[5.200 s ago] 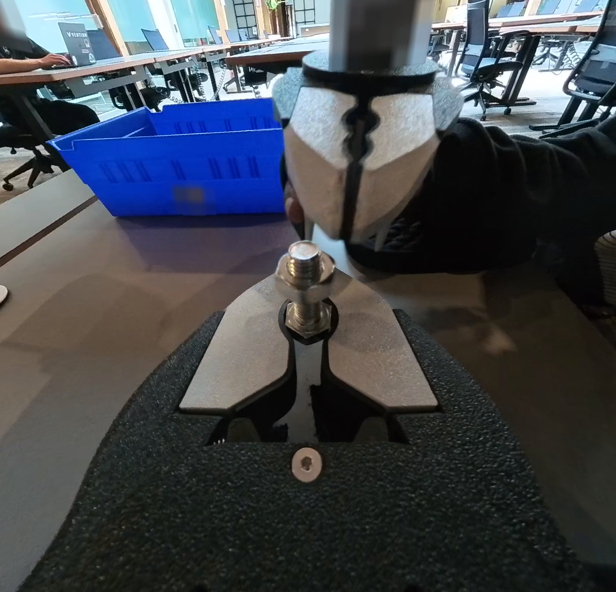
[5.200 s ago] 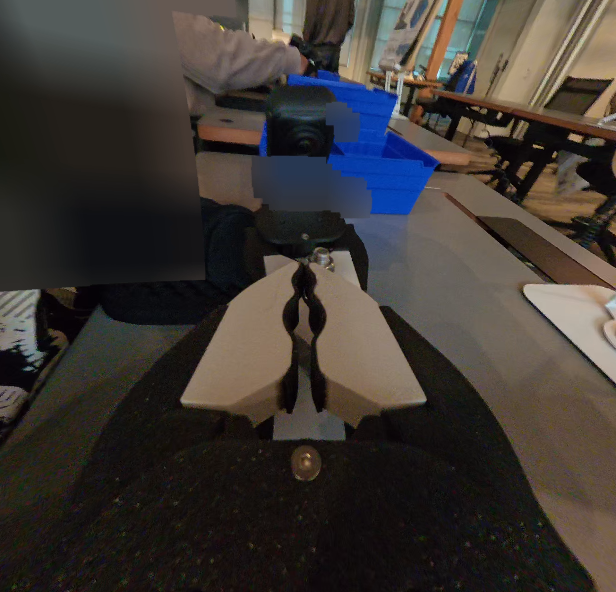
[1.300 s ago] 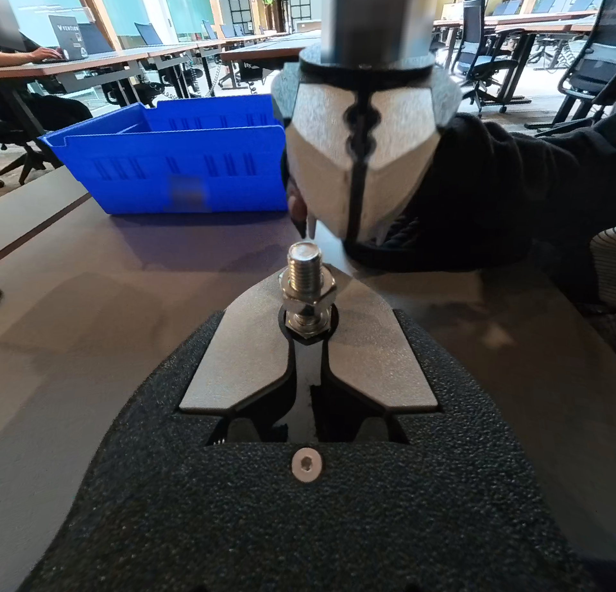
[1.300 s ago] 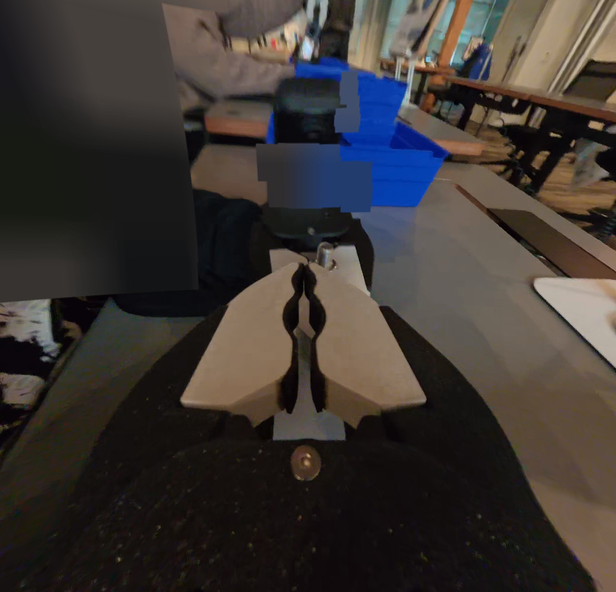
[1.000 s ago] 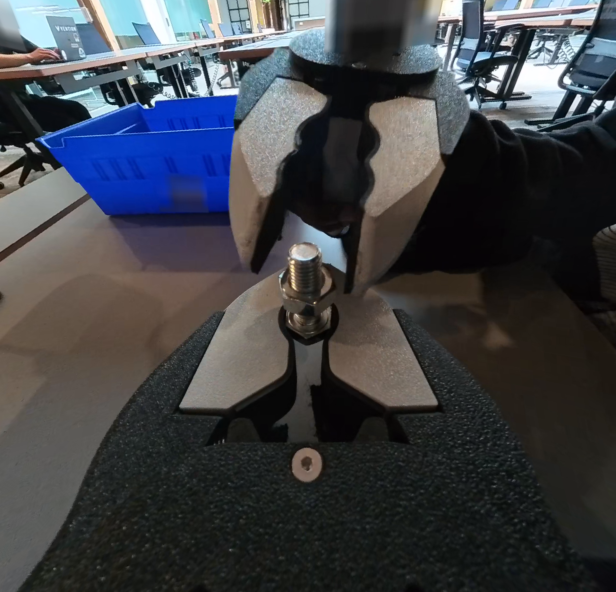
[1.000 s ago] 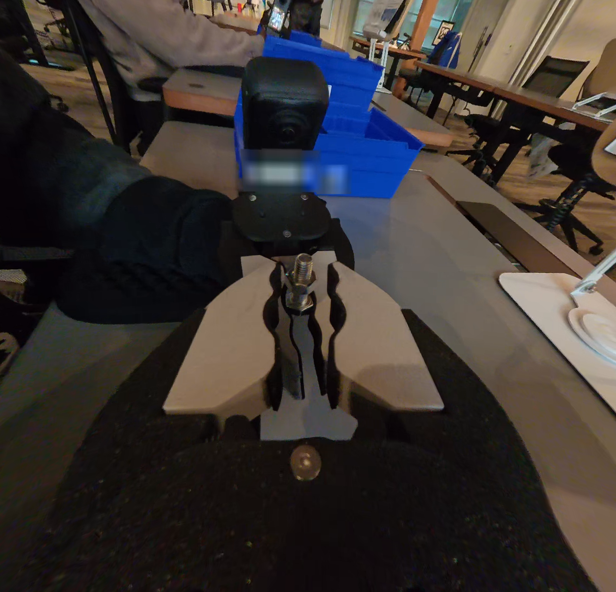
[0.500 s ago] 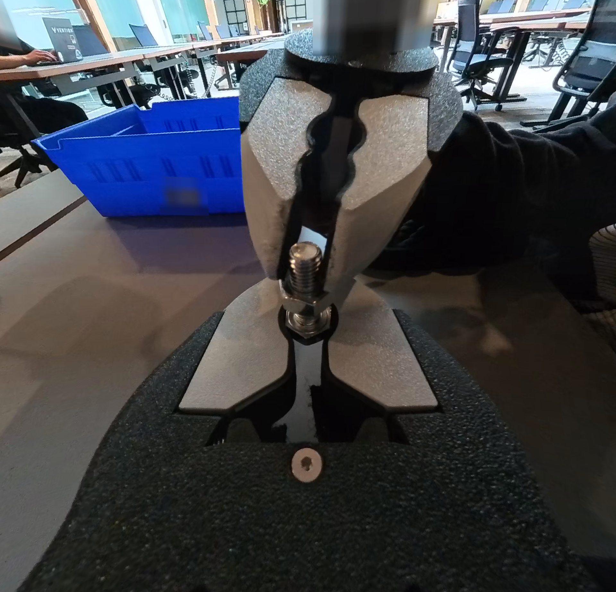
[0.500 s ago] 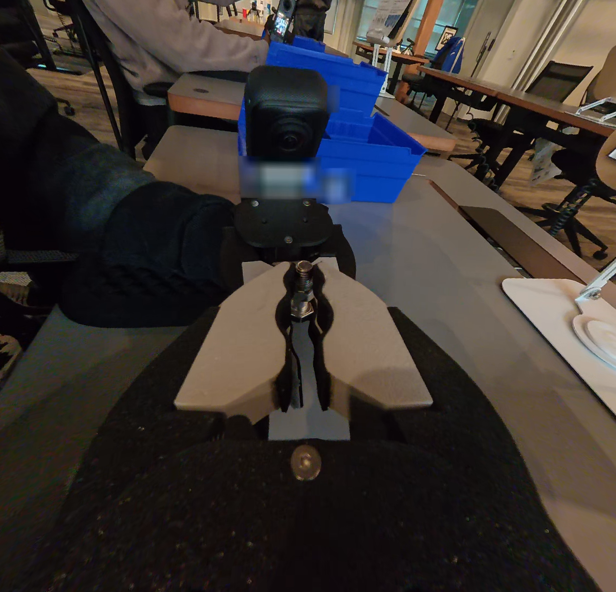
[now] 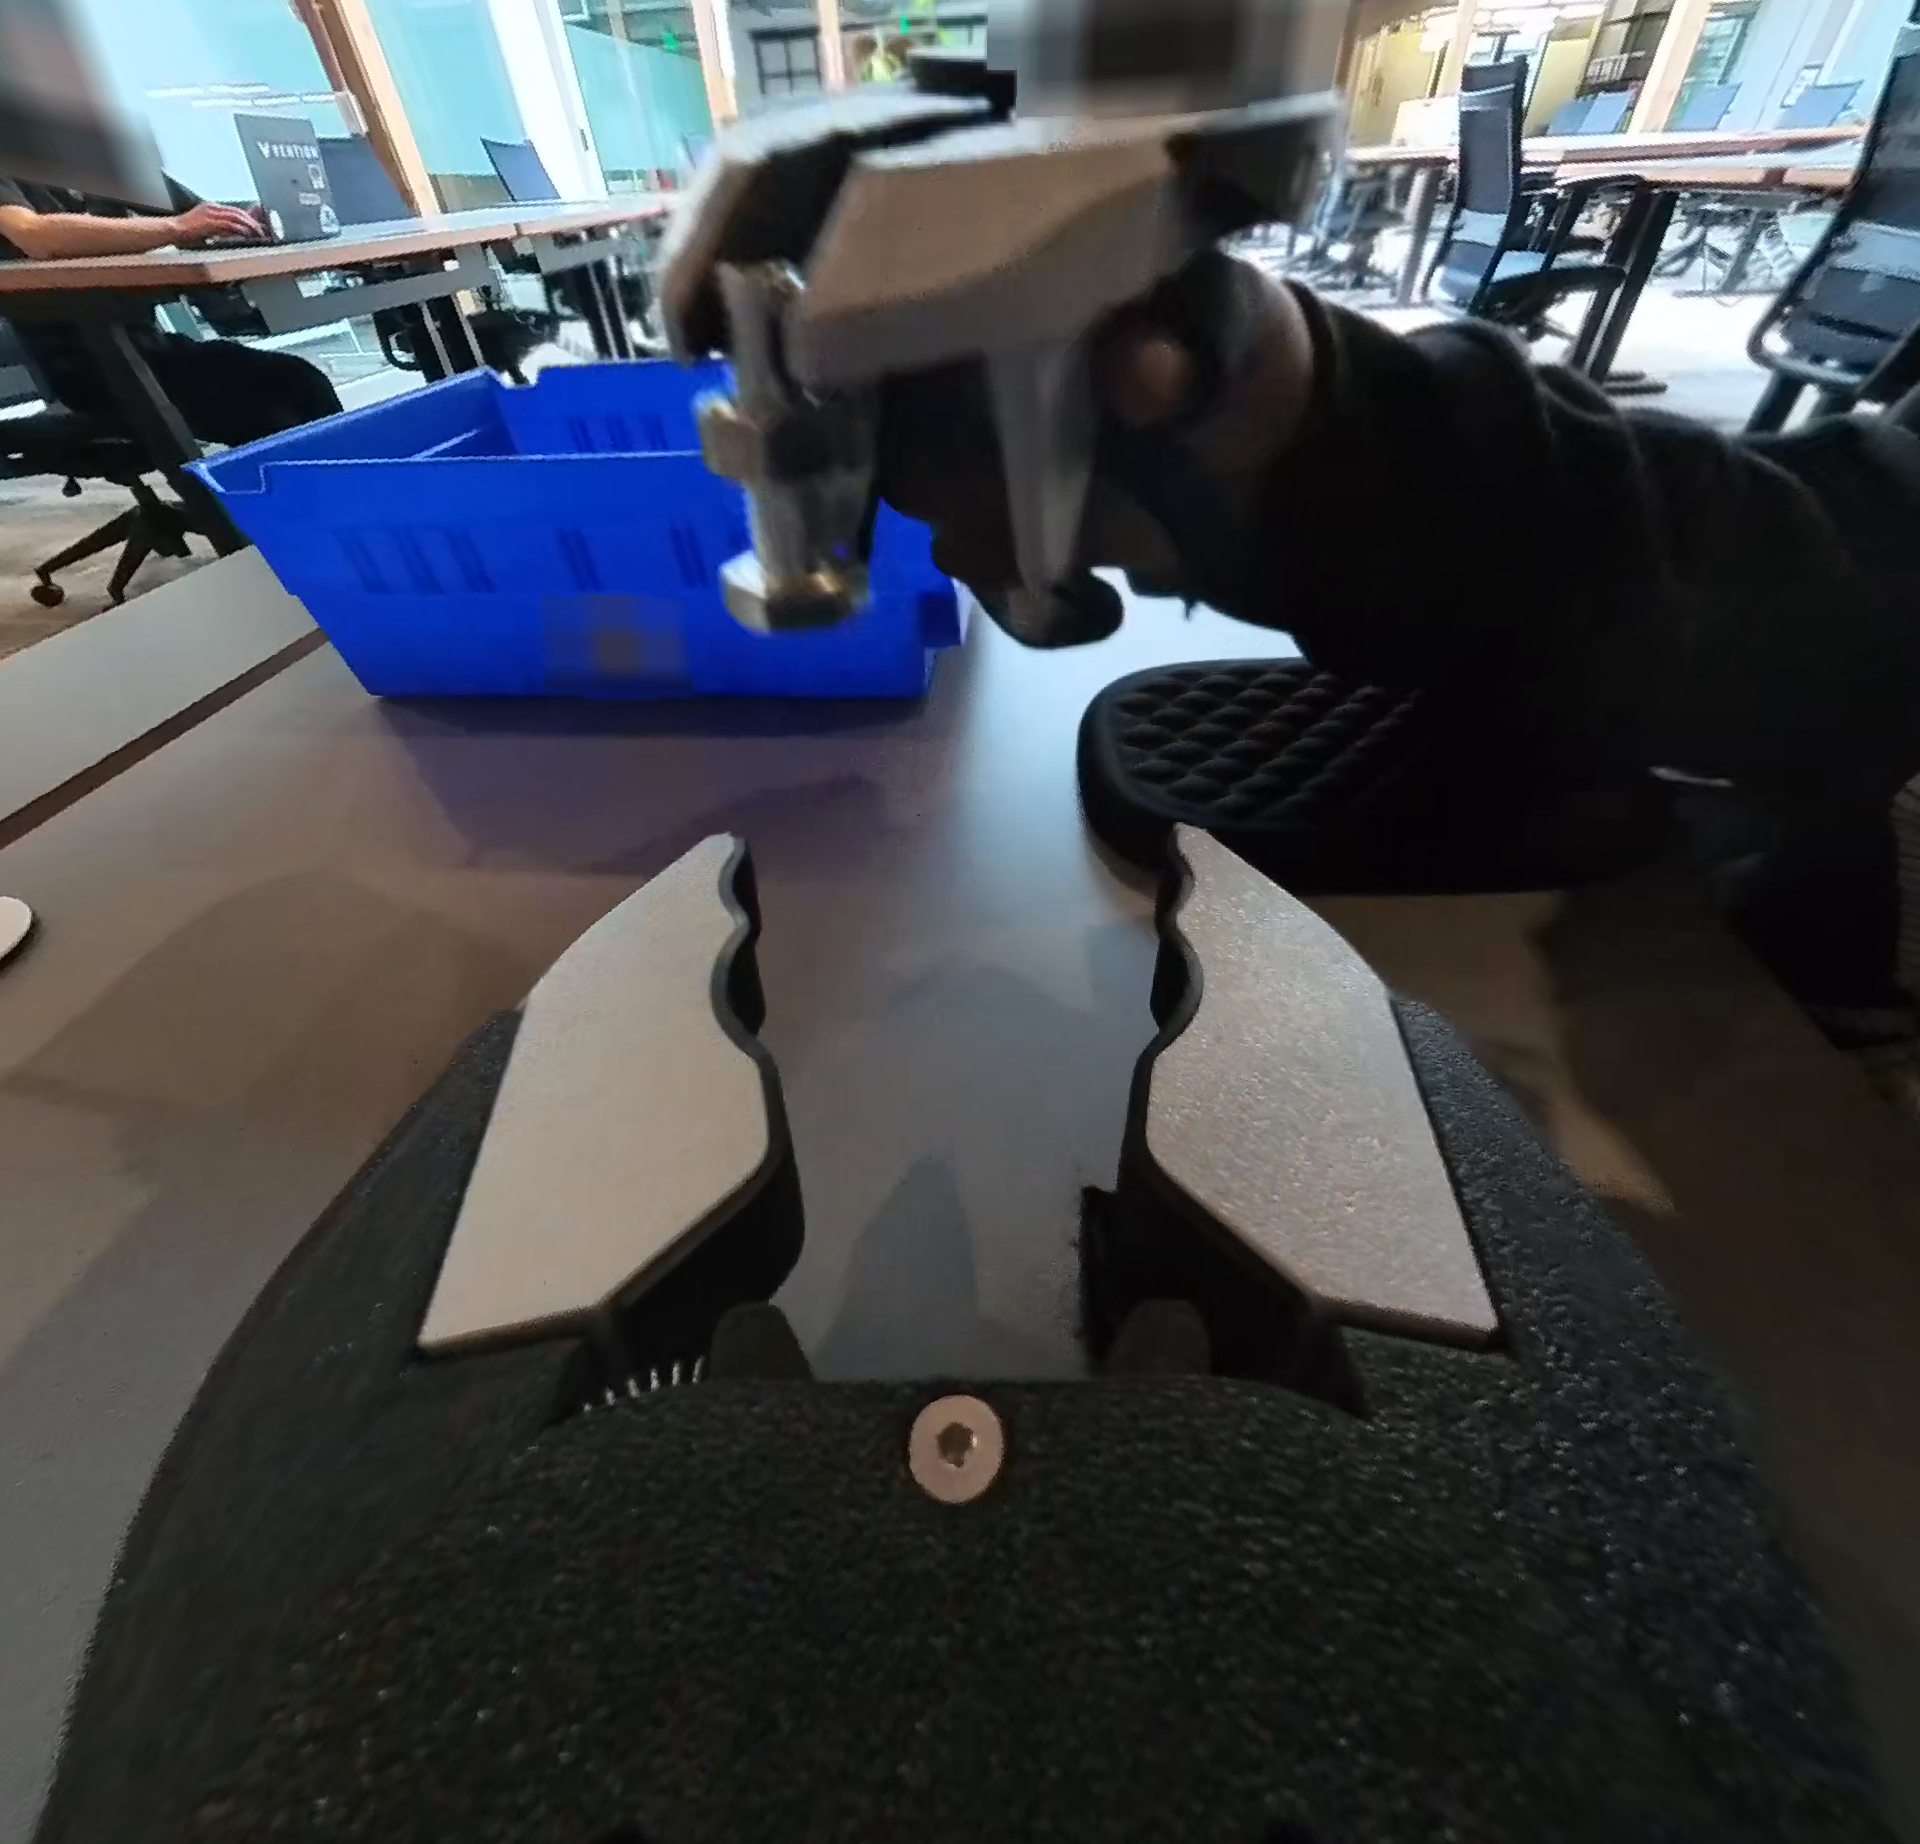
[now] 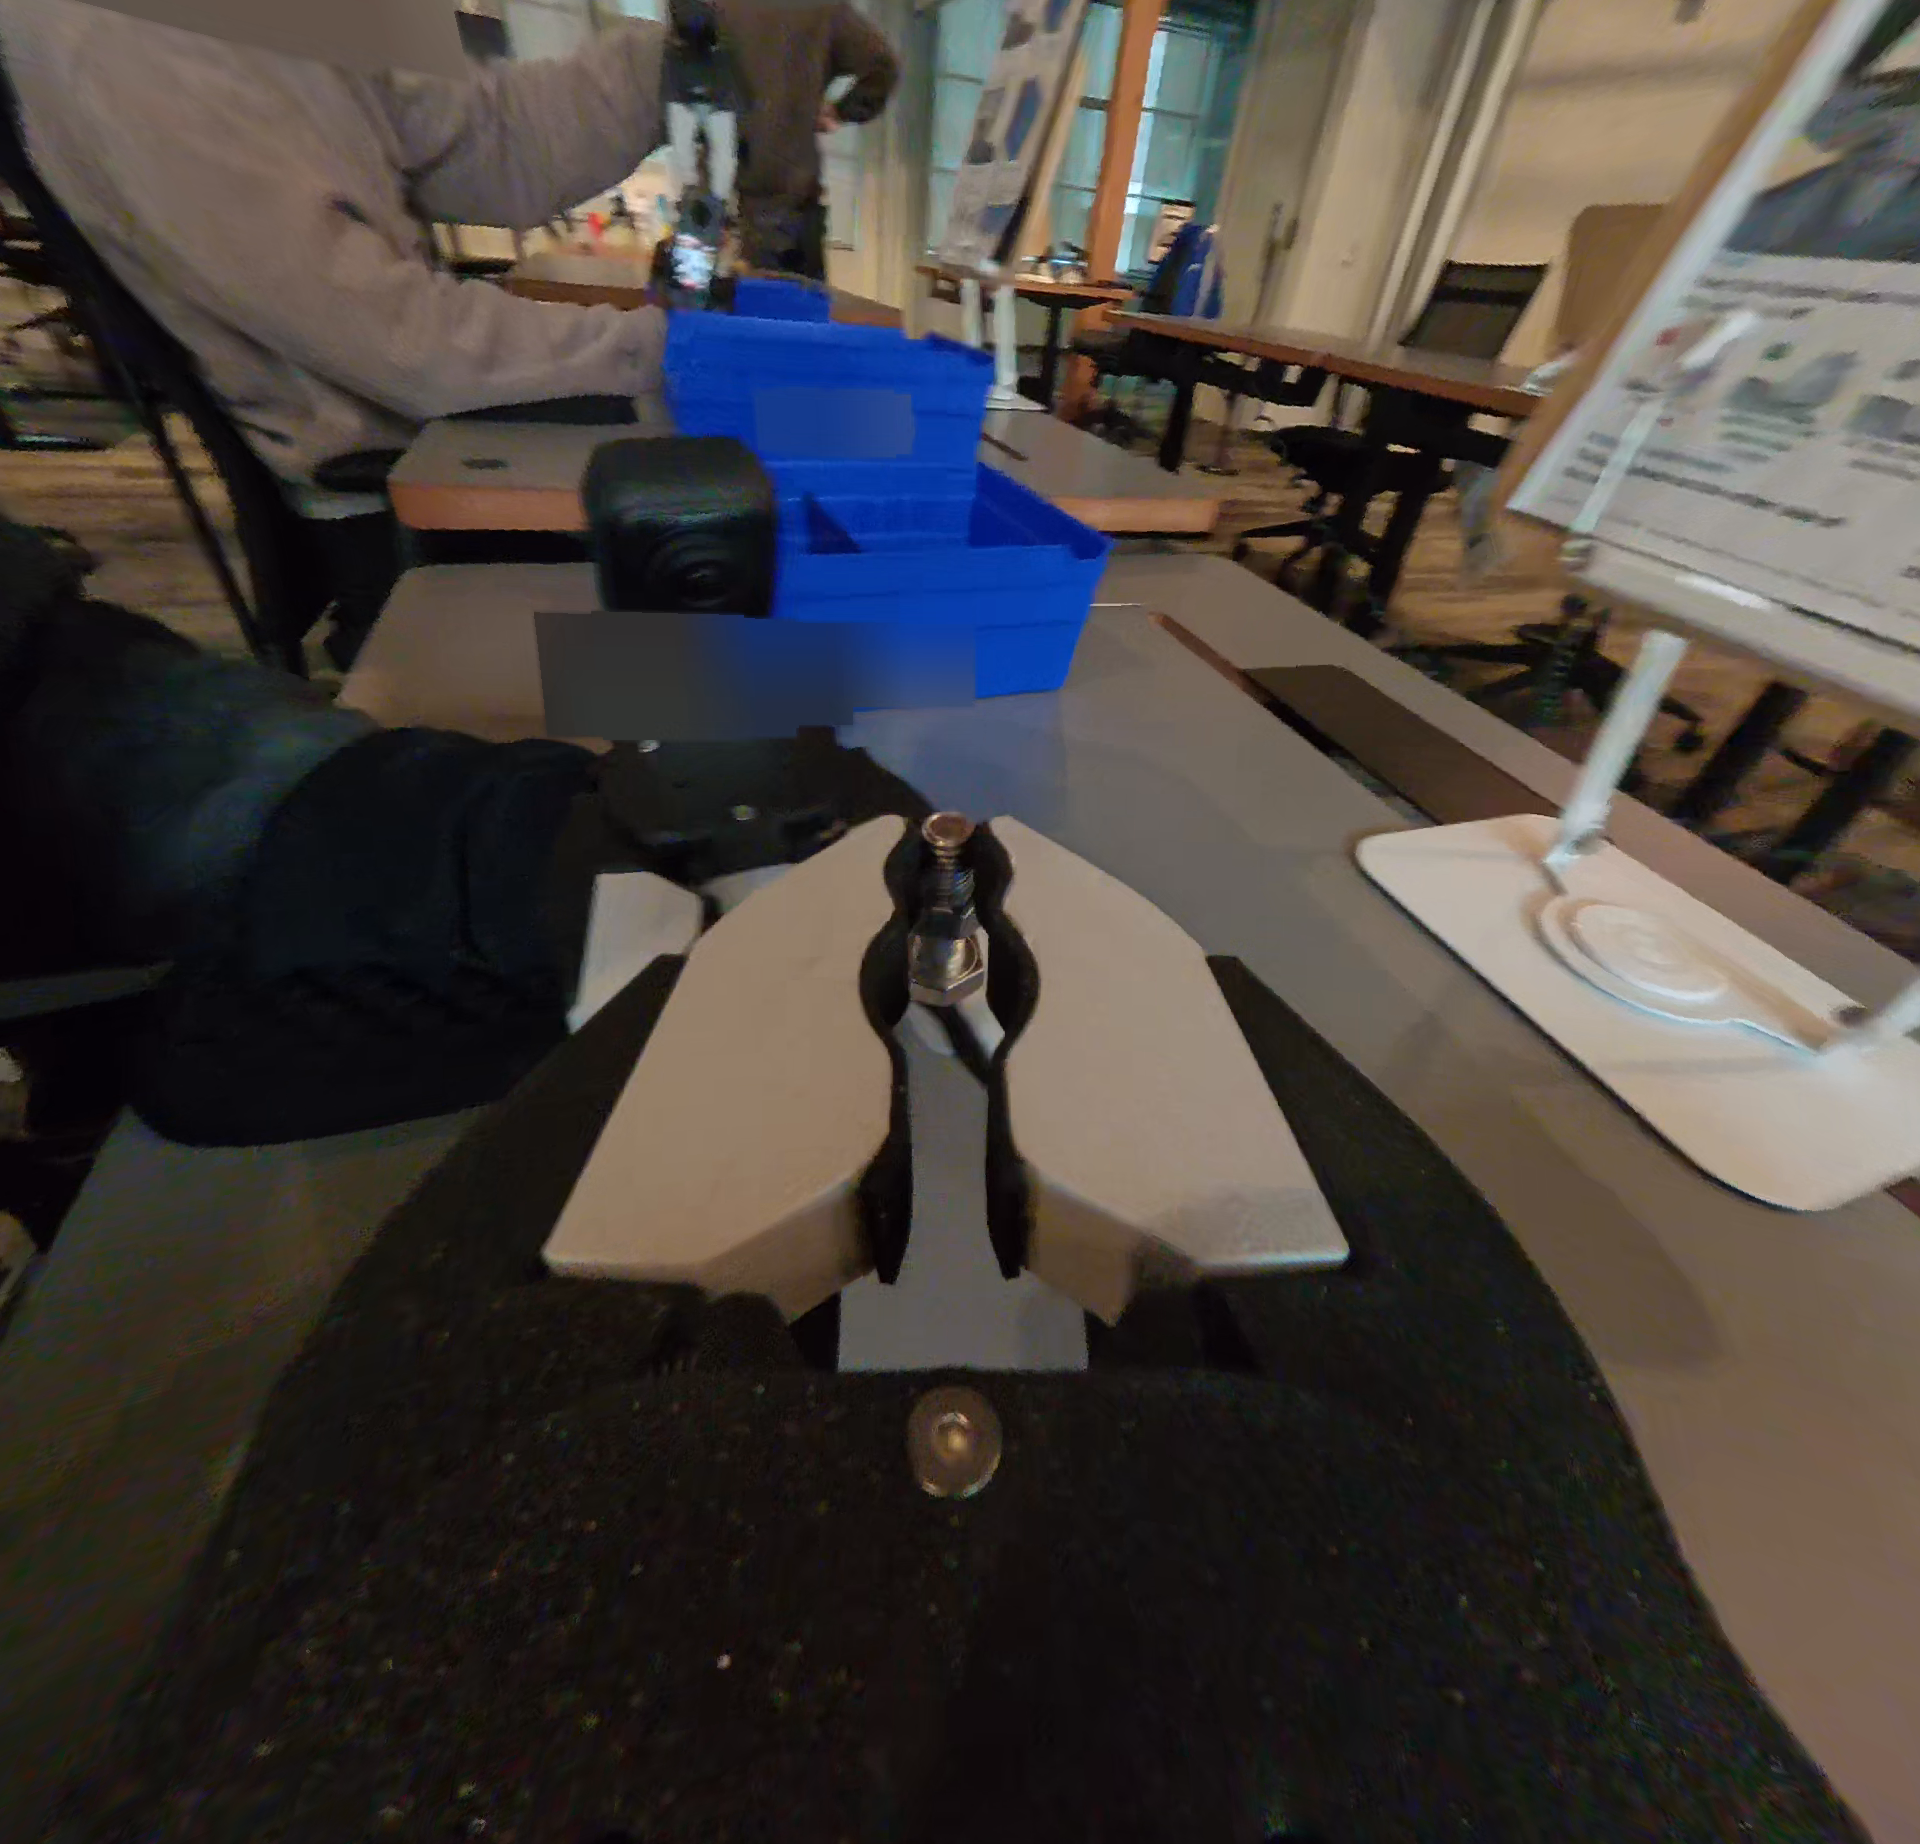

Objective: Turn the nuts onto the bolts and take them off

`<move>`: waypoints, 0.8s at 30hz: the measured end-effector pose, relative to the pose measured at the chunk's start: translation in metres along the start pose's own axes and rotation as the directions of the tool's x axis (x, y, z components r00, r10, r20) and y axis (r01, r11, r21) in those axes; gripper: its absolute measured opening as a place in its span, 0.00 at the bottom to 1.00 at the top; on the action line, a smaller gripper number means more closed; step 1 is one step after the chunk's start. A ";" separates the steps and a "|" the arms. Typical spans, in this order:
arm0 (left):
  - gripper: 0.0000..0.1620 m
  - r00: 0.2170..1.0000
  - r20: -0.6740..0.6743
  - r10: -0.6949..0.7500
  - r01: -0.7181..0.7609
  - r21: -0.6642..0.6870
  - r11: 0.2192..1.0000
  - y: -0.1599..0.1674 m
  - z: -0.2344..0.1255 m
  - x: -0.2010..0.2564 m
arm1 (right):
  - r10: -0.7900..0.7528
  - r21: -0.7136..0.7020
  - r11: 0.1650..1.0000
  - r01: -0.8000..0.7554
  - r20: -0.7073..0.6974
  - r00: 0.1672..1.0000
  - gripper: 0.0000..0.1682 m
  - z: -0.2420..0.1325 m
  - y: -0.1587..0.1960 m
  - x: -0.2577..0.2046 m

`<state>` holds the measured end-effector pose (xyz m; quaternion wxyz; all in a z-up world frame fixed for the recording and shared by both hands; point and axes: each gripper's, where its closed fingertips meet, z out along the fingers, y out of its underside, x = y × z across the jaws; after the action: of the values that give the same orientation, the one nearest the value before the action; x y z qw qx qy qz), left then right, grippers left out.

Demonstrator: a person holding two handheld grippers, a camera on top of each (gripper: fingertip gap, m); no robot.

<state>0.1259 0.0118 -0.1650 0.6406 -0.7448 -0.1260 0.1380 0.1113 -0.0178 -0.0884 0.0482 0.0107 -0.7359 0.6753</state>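
Observation:
My left gripper (image 9: 956,921) is open and empty, low over the grey table (image 9: 312,911). My right gripper (image 10: 943,844) is shut on a steel bolt (image 10: 943,895) with a hex nut (image 10: 943,963) threaded on it. In the left wrist view the right gripper (image 9: 831,381) is raised in front of the blue bin, and the bolt (image 9: 790,506) hangs down from its jaws with the head at the bottom and the nut (image 9: 738,438) higher up. The picture there is blurred by motion. The left gripper's camera block (image 10: 681,527) shows in the right wrist view.
A blue bin (image 9: 499,547) stands on the table behind the bolt and also shows in the right wrist view (image 10: 987,589). A white sign stand base (image 10: 1662,1015) sits at the right. A black mesh pad (image 9: 1247,755) lies under a dark sleeve. People sit at the neighbouring desks. The grippers' ends are close to 8 cm from one another.
My left gripper opened and let go of the bolt. My right gripper closed on the bolt and lifted it up and away from the left gripper.

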 end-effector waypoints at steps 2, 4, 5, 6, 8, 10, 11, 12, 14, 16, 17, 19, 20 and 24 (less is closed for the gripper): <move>0.43 1.000 -0.003 0.011 -0.011 0.016 1.000 -0.002 -0.001 0.001 | 0.008 -0.007 1.000 -0.008 -0.078 0.997 0.05 -0.017 -0.008 0.021; 0.41 1.000 0.001 0.018 -0.018 0.028 0.999 -0.004 -0.002 0.001 | 0.023 -0.009 1.000 -0.025 -0.164 0.986 0.05 -0.039 -0.019 0.045; 0.40 1.000 0.000 0.017 -0.017 0.032 0.999 -0.005 -0.002 0.001 | 0.031 -0.010 0.999 -0.033 -0.211 0.977 0.05 -0.051 -0.023 0.058; 0.40 1.000 0.003 0.016 -0.016 0.037 0.999 -0.005 -0.003 0.001 | 0.035 -0.012 0.999 -0.040 -0.269 0.962 0.05 -0.065 -0.027 0.073; 0.40 1.000 0.003 0.010 -0.010 0.045 0.999 -0.006 -0.003 0.000 | 0.050 -0.013 0.998 -0.060 -0.396 0.917 0.05 -0.093 -0.031 0.105; 0.39 1.000 0.001 0.007 -0.007 0.049 0.999 -0.007 -0.003 0.000 | 0.085 0.001 0.995 -0.098 -0.507 0.858 0.05 -0.121 -0.029 0.137; 0.39 1.000 0.001 0.008 -0.008 0.050 0.999 -0.007 -0.004 0.000 | 0.098 0.007 0.994 -0.113 -0.556 0.825 0.05 -0.134 -0.026 0.152; 0.39 1.000 0.001 0.008 -0.008 0.051 0.999 -0.007 -0.004 0.001 | 0.109 0.011 0.992 -0.128 -0.598 0.794 0.05 -0.146 -0.021 0.167; 0.38 1.000 0.003 0.010 -0.010 0.051 0.999 -0.007 -0.004 0.000 | 0.130 0.020 0.988 -0.155 -0.659 0.741 0.05 -0.166 -0.009 0.192; 0.37 1.000 0.003 0.010 -0.010 0.055 0.998 -0.008 -0.004 0.000 | 0.154 0.031 0.982 -0.188 -0.709 0.688 0.05 -0.184 0.008 0.214; 0.37 1.000 0.004 0.008 -0.009 0.056 0.998 -0.008 -0.004 0.000 | 0.164 0.034 0.979 -0.203 -0.725 0.668 0.05 -0.191 0.017 0.223; 0.36 1.000 0.005 0.006 -0.007 0.057 0.998 -0.008 -0.004 0.000 | 0.188 0.040 0.970 -0.240 -0.750 0.634 0.05 -0.202 0.038 0.240; 0.36 1.000 0.006 0.006 -0.006 0.056 0.998 -0.008 -0.004 -0.001 | 0.201 0.044 0.965 -0.258 -0.758 0.621 0.05 -0.205 0.048 0.248; 0.36 1.000 0.010 0.000 -0.001 0.055 0.999 -0.007 -0.004 -0.002 | 0.237 0.054 0.945 -0.323 -0.793 0.561 0.05 -0.213 0.084 0.273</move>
<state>0.1254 0.0088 -0.1575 0.6600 -0.7264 -0.1250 0.1452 -0.1552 0.2145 -0.1308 0.2605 -0.4075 -0.6623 0.5722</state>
